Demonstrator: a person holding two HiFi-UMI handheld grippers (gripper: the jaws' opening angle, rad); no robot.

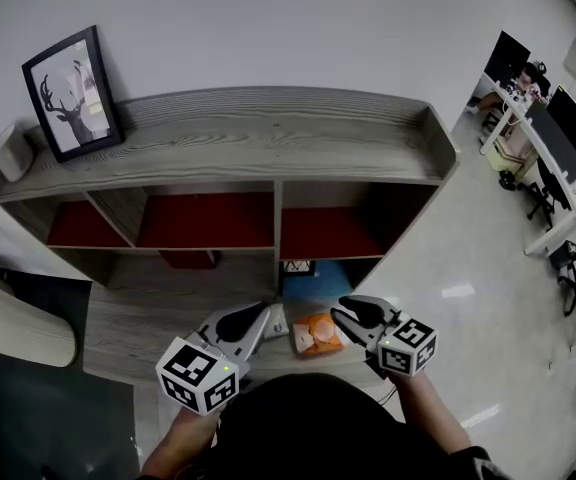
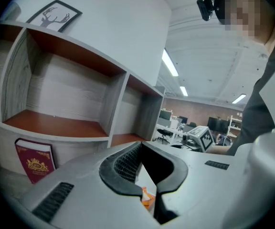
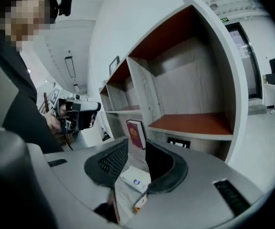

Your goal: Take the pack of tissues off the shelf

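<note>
Lying at shelf [image 1: 148,320] front edge, reachable: orange tissue pack [image 1: 317,335]; right hand-held gripper [image 1: 346,310] released, left hand-held gripper [image 1: 262,313] clenched empty.

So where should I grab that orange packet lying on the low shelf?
Probably from above, pinching its near and far edges: the orange packet lies flat on the wooden ledge, and the white pack sits close on its left, leaving little room there.

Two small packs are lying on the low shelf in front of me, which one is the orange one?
The right-hand one: the orange pack, lying beside the right gripper. The white pack sits just left of it.
</note>
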